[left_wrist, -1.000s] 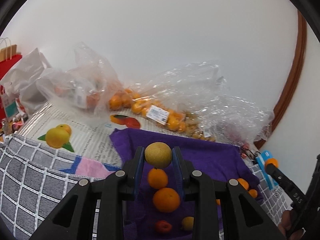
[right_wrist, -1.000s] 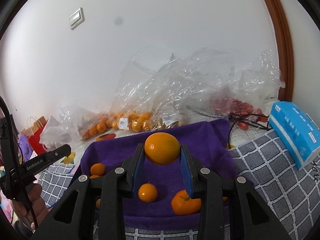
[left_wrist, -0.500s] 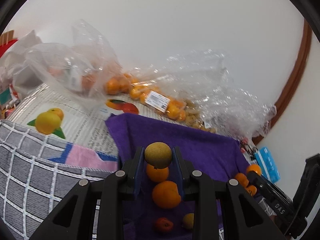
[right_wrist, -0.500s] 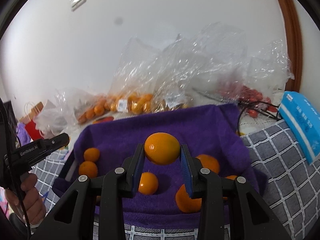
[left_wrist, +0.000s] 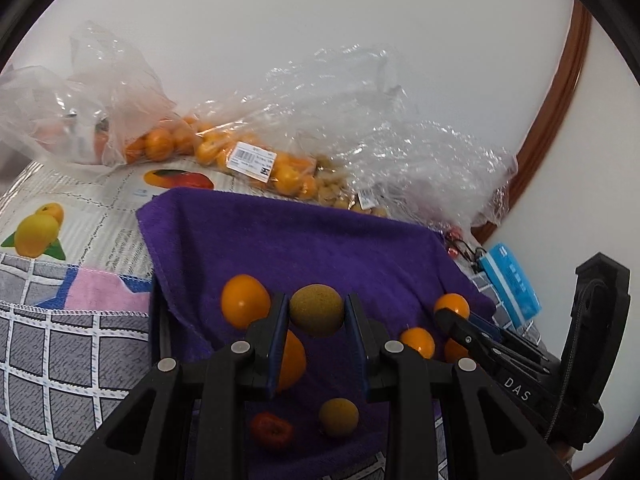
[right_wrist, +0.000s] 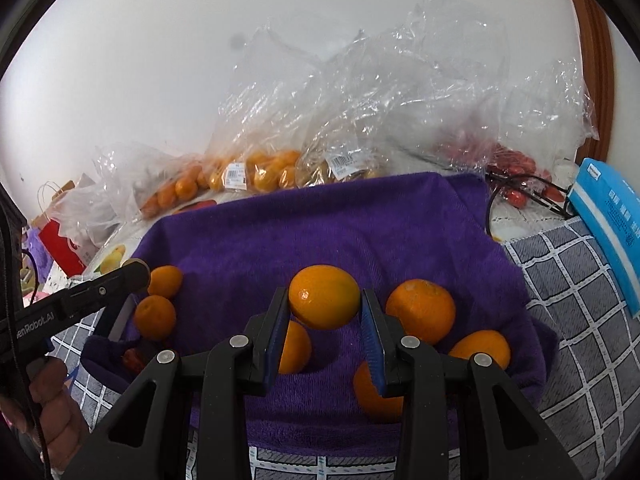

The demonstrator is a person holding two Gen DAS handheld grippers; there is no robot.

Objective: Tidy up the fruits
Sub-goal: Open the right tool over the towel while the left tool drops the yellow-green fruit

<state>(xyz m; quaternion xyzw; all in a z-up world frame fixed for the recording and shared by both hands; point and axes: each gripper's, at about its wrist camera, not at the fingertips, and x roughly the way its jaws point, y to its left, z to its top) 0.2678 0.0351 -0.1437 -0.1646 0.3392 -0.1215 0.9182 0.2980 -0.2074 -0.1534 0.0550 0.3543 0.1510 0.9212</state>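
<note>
My left gripper (left_wrist: pixel 316 312) is shut on a brownish-green round fruit (left_wrist: pixel 316 309) and holds it above the purple towel (left_wrist: pixel 320 248). My right gripper (right_wrist: pixel 325 300) is shut on an orange (right_wrist: pixel 324 295) above the same towel (right_wrist: pixel 320 232). Several oranges lie on the towel, one left of the left fingers (left_wrist: pixel 245 300), one right of the right gripper (right_wrist: pixel 421 310). A second brownish fruit (left_wrist: pixel 338 417) and a small red fruit (left_wrist: pixel 272 431) lie under the left gripper. The right gripper shows in the left wrist view (left_wrist: pixel 452 314); the left gripper shows in the right wrist view (right_wrist: pixel 136 274).
Clear plastic bags of oranges (left_wrist: pixel 240 152) and other fruit (right_wrist: pixel 360 120) lie along the white wall behind the towel. A blue box (right_wrist: pixel 608 224) lies at the right. A red paper bag (right_wrist: pixel 64 244) stands far left. A grey checked cloth (left_wrist: pixel 60 360) covers the near surface.
Both grippers have moved forward and lower over the purple towel, each still holding its fruit. The fruits on the towel appear larger and closer.
</note>
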